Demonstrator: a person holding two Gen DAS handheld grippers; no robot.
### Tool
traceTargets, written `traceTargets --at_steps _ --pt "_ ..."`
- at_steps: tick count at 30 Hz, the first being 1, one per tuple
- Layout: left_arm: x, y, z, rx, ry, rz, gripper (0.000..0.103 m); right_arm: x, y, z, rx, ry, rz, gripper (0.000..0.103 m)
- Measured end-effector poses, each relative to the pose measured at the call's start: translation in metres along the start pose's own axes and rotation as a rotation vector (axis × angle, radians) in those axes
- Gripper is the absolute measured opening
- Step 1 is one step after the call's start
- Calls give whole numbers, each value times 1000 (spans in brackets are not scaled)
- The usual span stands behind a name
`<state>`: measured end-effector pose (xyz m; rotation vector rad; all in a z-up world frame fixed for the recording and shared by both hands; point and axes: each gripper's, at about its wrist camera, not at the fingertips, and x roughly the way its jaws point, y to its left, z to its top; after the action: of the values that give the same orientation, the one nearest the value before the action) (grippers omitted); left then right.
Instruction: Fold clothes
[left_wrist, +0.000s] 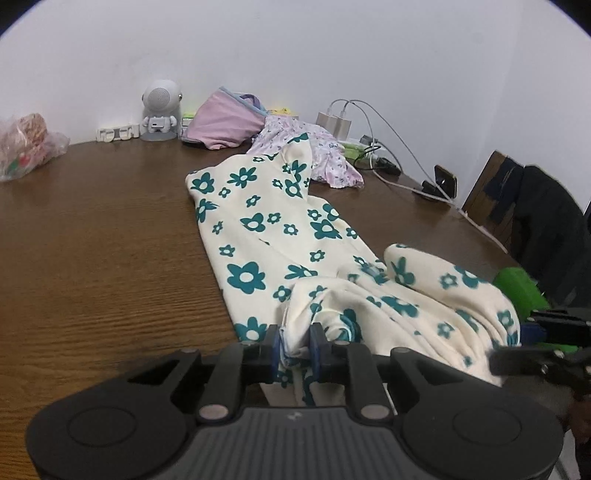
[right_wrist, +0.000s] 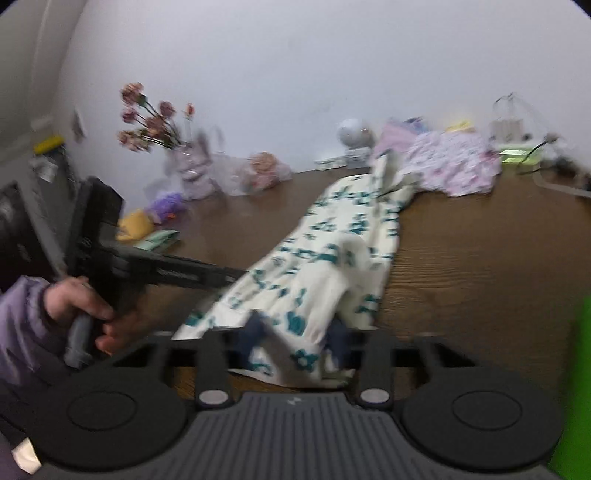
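Observation:
A cream garment with teal flowers (left_wrist: 266, 236) lies lengthwise on the brown table (left_wrist: 92, 258); it also shows in the right wrist view (right_wrist: 332, 236). Its near end is bunched and lifted. My left gripper (left_wrist: 295, 347) is shut on a bunched fold of that near end. My right gripper (right_wrist: 295, 343) has the garment's near edge between its blue pads (right_wrist: 251, 332); the jaws stand fairly wide and the view is blurred, so the grip is unclear. The right gripper also shows at the right edge of the left wrist view (left_wrist: 532, 332).
At the table's back lie a pink garment (left_wrist: 221, 122), a lilac floral garment (left_wrist: 314, 147), a small astronaut speaker (left_wrist: 160, 110), chargers with cables (left_wrist: 340, 122) and a plastic bag (left_wrist: 26, 144). A dark chair (left_wrist: 535, 221) stands at right. Flowers in a vase (right_wrist: 155, 125) stand at left.

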<state>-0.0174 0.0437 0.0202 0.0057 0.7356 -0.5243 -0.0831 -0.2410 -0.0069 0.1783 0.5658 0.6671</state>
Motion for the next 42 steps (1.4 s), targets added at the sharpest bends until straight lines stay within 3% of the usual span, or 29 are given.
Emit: traceTargets --at_steps 2,8,11,16,18,20,22,25,30,34,37,38,39,40,42 --pt "-2 -2 -3 3 5 11 13 5 -1 0 19 30 20 16" --pt "-30 -9 -26 -27 61 -64 11 -17 -7 -18 148 130 166 12" --pt "-43 -9 -34 -35 73 -78 15 -36 -7 -29 216 155 192 16" --pt "-56 -2 -27 -81 13 -10 33 -45 -8 -26 213 90 134 36" --pt "-67 3 -28 -110 -15 -5 47 -46 -7 -25 204 68 115 38" --pt "-80 9 -30 -146 -47 -5 54 -47 -4 -24 196 52 106 40" --pt "-91 16 -34 -207 -69 -39 54 -45 -6 -25 209 48 87 40" --pt "-96 14 -37 -259 -94 -114 63 -37 -10 -26 221 58 55 39" --pt "-70 -10 -38 -220 -45 -153 67 -25 -10 -20 239 38 39 20" --pt "-49 -22 -41 -184 19 -122 65 -15 -9 -18 245 48 12 14" --pt "-45 -19 -42 -203 23 -150 63 -13 -7 -13 235 31 34 11" --pt "-44 -19 -41 -211 18 -159 53 -14 -5 -12 228 20 54 10" --pt "-43 -18 -40 -218 15 -170 28 -13 -6 -10 236 10 88 9" --pt "-41 -17 -40 -225 16 -185 16 -13 -6 -8 246 0 123 9" --pt "-38 -15 -41 -229 17 -189 11 -7 -10 -7 273 6 161 9"
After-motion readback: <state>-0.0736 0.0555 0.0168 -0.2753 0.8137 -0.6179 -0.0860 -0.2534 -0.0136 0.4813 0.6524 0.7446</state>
